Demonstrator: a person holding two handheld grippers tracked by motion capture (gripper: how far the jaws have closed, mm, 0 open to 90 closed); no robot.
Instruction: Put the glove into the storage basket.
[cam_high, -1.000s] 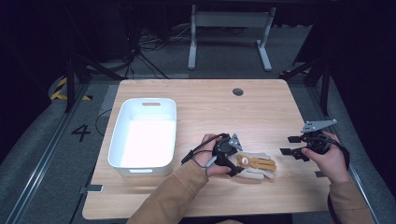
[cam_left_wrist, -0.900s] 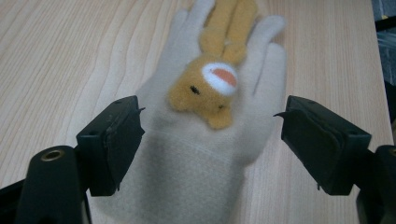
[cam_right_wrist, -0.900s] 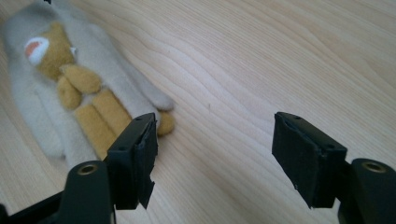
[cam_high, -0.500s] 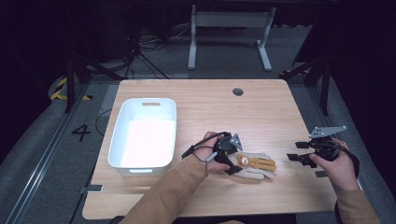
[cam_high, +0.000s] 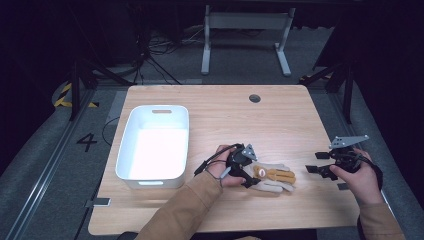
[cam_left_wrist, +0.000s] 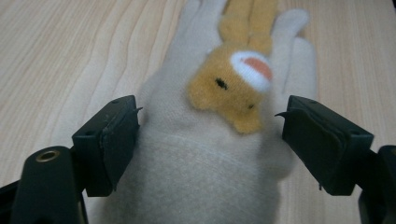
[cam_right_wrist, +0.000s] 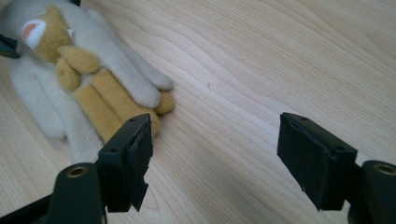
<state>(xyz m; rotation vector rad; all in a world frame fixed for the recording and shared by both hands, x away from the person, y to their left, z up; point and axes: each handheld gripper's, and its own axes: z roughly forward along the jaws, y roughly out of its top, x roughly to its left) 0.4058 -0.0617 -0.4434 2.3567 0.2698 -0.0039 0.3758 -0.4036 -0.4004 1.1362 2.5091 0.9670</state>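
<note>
A beige glove (cam_high: 274, 177) with a tan plush bear on its back lies flat on the wooden table (cam_high: 225, 115), fingers pointing right. My left gripper (cam_high: 251, 170) is low over its cuff end, open. In the left gripper view (cam_left_wrist: 208, 116) the jaws straddle the glove (cam_left_wrist: 196, 158) without squeezing it. My right gripper (cam_high: 314, 164) hovers to the right of the glove's fingertips, near the table's right edge. Its jaws have just been opening and stand wide (cam_right_wrist: 215, 140) over bare wood, nothing between them. The glove (cam_right_wrist: 70, 79) lies beyond its left jaw.
A white plastic bin (cam_high: 125, 150) stands on the left part of the table, its inside bare. A round cable hole (cam_high: 254, 98) sits near the far edge. Dark floor and a desk frame lie beyond the table.
My left gripper has sunk a little onto the glove's cuff. The right gripper has drifted slightly right and toward me. The glove has not moved.
</note>
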